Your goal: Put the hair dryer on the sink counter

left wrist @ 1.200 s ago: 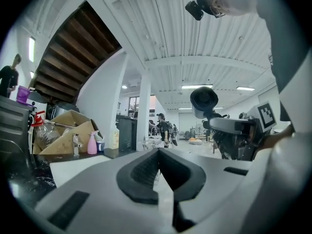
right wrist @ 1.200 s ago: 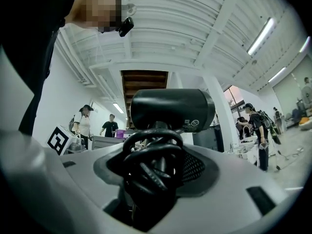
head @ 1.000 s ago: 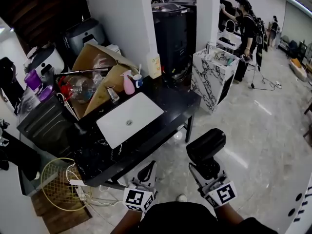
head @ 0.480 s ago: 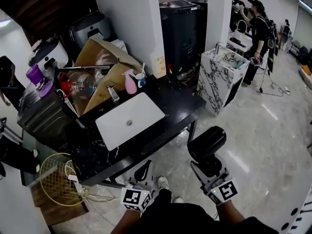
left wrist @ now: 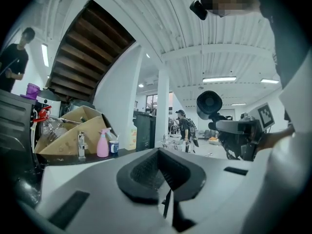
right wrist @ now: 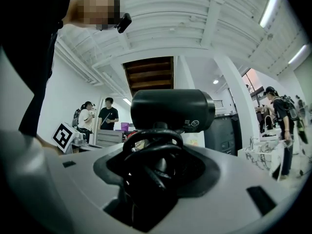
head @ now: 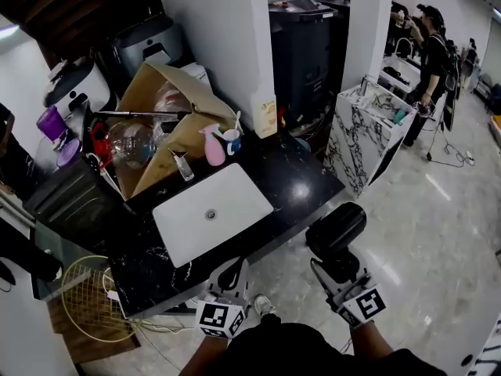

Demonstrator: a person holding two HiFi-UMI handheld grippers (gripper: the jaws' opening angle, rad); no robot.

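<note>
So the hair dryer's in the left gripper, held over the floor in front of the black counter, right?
Not quite: the hair dryer is in the right gripper, as the right gripper view shows, jaws closed on it. The left gripper is shut and empty. The rest holds: it hangs over the floor in front of the black counter.

My head camera looks steeply down on the counter (head: 301, 182), my left gripper (head: 229, 275) and right gripper (head: 337, 269), while each gripper camera rides just behind its jaws, tilted up toward the ceiling (left wrist: 161, 28), the left one sharing the pink spray bottle (left wrist: 102, 144) with the head view.
</note>
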